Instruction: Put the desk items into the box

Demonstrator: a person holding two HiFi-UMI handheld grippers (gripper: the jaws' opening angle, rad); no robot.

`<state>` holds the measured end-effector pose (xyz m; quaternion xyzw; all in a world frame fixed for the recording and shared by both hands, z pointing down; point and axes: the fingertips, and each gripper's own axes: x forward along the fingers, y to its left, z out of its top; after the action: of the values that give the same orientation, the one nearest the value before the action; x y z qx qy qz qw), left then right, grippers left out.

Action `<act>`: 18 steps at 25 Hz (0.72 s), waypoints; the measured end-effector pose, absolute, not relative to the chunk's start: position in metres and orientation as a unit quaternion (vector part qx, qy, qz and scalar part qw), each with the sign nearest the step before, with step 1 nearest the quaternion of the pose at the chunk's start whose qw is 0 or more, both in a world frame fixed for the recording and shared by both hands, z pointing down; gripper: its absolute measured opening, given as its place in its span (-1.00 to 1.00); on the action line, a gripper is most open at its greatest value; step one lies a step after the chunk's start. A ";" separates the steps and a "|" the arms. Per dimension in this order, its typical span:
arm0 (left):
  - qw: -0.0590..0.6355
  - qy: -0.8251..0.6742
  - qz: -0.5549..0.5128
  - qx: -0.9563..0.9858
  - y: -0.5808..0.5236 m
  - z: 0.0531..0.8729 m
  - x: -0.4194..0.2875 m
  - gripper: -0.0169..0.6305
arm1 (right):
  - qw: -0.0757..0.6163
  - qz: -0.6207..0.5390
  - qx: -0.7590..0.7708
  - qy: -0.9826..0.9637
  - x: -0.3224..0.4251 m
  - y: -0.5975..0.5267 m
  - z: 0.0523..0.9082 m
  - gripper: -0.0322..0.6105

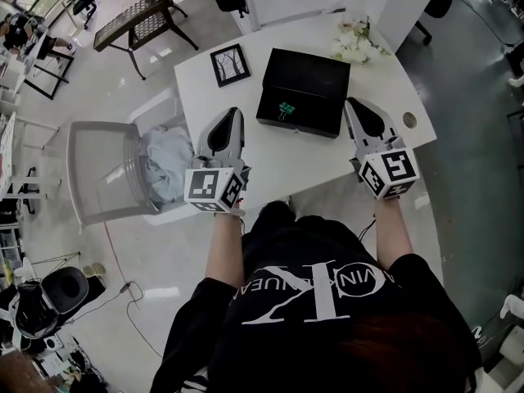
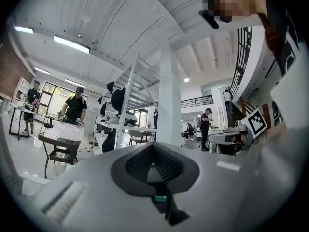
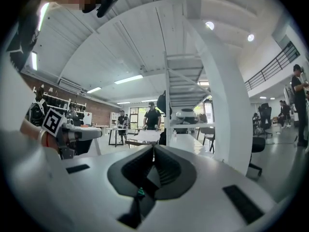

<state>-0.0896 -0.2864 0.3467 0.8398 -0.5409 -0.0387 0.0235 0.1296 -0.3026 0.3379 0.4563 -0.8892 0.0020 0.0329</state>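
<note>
We see left tool [image 1: 237,113] and right tool [image 1: 350,103] over worktop [image 1: 278,166], each with jaws pressed together, nothing between. Box [image 1: 315,76] ahead, between tools; green clip [image 1: 286,108] on it. We cannot tell whether box is lidded. Frame [image 1: 230,64] beyond left tool. Tool views show only room, none of these items.

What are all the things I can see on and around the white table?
table: one, white, centre
box: one, black, on the table
binder clip: one, green, at the box's near edge
picture frame: one, black, left of the box
flowers: one bunch, white, far right corner
chair: one, clear grey, left of the table
cloth: one, pale grey, on the chair
left hand-held gripper: one, white, jaws together, empty
right hand-held gripper: one, white, jaws together, empty
</note>
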 end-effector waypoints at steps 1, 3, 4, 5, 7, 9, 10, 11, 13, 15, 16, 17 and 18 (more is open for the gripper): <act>0.022 -0.541 -0.039 0.840 -0.287 0.345 -0.090 -0.91 | 0.032 0.001 0.457 -0.889 0.130 -0.303 0.337 -0.84; 0.019 -0.541 -0.040 0.840 -0.289 0.342 -0.091 -0.91 | 0.030 -0.001 0.456 -0.889 0.129 -0.304 0.335 -0.84; 0.018 -0.542 -0.041 0.839 -0.289 0.341 -0.091 -0.91 | 0.029 -0.001 0.456 -0.889 0.129 -0.305 0.334 -0.84; 0.018 -0.542 -0.041 0.839 -0.290 0.340 -0.091 -0.91 | 0.028 -0.002 0.456 -0.889 0.128 -0.305 0.333 -0.84; 0.016 -0.542 -0.042 0.839 -0.291 0.339 -0.092 -0.91 | 0.027 -0.003 0.456 -0.889 0.128 -0.306 0.332 -0.84; 0.016 -0.542 -0.041 0.839 -0.293 0.339 -0.092 -0.91 | 0.026 -0.003 0.456 -0.889 0.128 -0.308 0.332 -0.84; 0.015 -0.542 -0.041 0.839 -0.293 0.339 -0.092 -0.91 | 0.026 -0.003 0.456 -0.889 0.128 -0.308 0.332 -0.84; 0.015 -0.543 -0.041 0.839 -0.294 0.339 -0.093 -0.91 | 0.025 -0.003 0.457 -0.889 0.128 -0.309 0.332 -0.84; 0.015 -0.543 -0.040 0.839 -0.296 0.338 -0.092 -0.91 | 0.025 -0.002 0.456 -0.889 0.129 -0.311 0.332 -0.84; 0.014 -0.543 -0.040 0.838 -0.297 0.338 -0.091 -0.91 | 0.025 -0.002 0.456 -0.890 0.130 -0.312 0.332 -0.84; 0.014 -0.543 -0.040 0.839 -0.298 0.338 -0.091 -0.91 | 0.025 -0.002 0.456 -0.890 0.130 -0.313 0.332 -0.84; 0.014 -0.543 -0.040 0.839 -0.299 0.339 -0.090 -0.91 | 0.025 -0.002 0.456 -0.889 0.130 -0.314 0.332 -0.84; 0.015 -0.543 -0.039 0.839 -0.300 0.339 -0.090 -0.91 | 0.025 -0.002 0.457 -0.889 0.131 -0.315 0.332 -0.84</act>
<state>-0.0904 -0.2997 0.3391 0.8389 -0.5427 -0.0393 0.0148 0.1305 -0.3145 0.3324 0.4566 -0.8893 -0.0017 0.0246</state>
